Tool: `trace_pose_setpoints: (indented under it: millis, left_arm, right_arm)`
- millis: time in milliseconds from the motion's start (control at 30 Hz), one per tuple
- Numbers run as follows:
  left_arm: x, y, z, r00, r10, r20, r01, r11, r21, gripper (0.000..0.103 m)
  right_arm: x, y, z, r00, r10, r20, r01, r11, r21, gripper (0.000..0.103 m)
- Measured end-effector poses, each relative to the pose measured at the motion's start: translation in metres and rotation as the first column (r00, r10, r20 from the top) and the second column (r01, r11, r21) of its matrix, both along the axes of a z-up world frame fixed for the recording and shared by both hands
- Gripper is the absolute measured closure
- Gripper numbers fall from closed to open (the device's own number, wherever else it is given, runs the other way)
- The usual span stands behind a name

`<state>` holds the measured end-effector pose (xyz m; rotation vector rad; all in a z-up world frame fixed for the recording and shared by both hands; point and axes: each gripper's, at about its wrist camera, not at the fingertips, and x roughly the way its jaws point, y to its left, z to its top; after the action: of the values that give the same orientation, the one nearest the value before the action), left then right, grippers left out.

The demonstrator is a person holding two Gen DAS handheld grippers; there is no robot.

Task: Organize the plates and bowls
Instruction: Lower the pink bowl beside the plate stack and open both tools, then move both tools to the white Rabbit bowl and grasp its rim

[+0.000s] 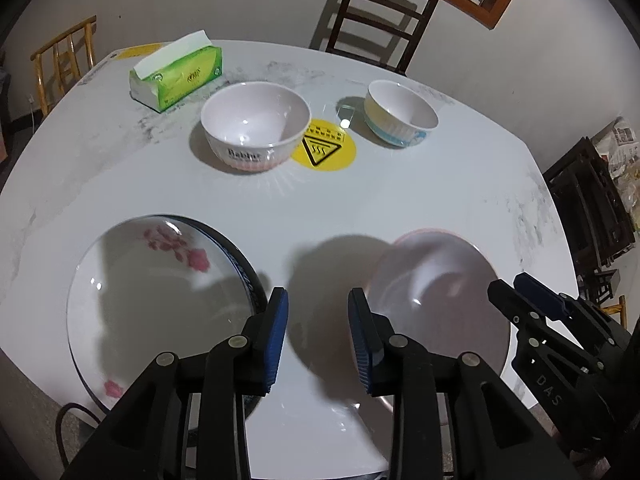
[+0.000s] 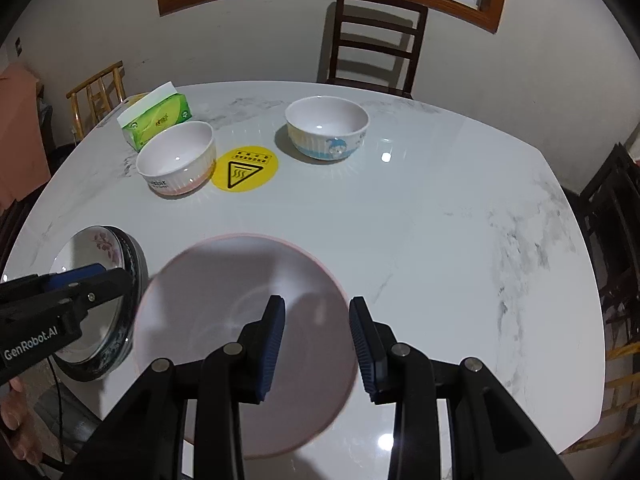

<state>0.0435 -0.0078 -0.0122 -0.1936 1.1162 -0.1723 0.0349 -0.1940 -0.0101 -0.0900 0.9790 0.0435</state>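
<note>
Two plates near the table's front edge, two bowls farther back.

Pink-rimmed plate (image 2: 244, 344) blurred, beside floral plate (image 1: 160, 300); left gripper (image 1: 318, 336) and right gripper (image 2: 316, 344) part-open, empty. Behind: pink-based bowl (image 1: 254, 126), yellow-blue bowl (image 2: 326, 126), tissue pack (image 1: 180, 74), yellow sticker (image 2: 244, 168).

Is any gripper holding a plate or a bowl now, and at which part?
Nothing is held: left gripper and right gripper both stand open above the table.

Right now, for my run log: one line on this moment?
left gripper open | right gripper open | flowered plate, pink plate on table
</note>
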Motion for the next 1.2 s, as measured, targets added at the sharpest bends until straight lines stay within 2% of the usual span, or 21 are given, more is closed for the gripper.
trace_pose_setpoints:
  millis: [367, 667, 867, 1200]
  left_arm:
    - [0.019, 0.047, 0.003, 0.999, 0.045, 0.012, -0.045, 0.998, 0.036, 0.070]
    - [0.048, 0.095, 0.006, 0.993, 0.114, 0.014, -0.114, 0.993, 0.040, 0.068]
    - [0.081, 0.117, 0.001, 0.990, 0.142, 0.006, -0.142, 0.990, 0.012, 0.068]
    - [0.136, 0.118, -0.014, 0.988, 0.144, -0.048, -0.147, 0.987, -0.071, 0.068]
  right_arm:
    - [0.024, 0.036, -0.002, 0.997, 0.061, -0.044, -0.060, 0.998, 0.026, 0.069]
    - [0.058, 0.057, 0.003, 0.990, 0.120, -0.079, -0.110, 0.986, 0.123, 0.069]
    - [0.096, 0.071, 0.001, 0.986, 0.107, -0.126, -0.084, 0.981, 0.176, 0.069]
    - [0.158, 0.098, -0.011, 0.981, 0.085, -0.173, -0.044, 0.973, 0.228, 0.069]
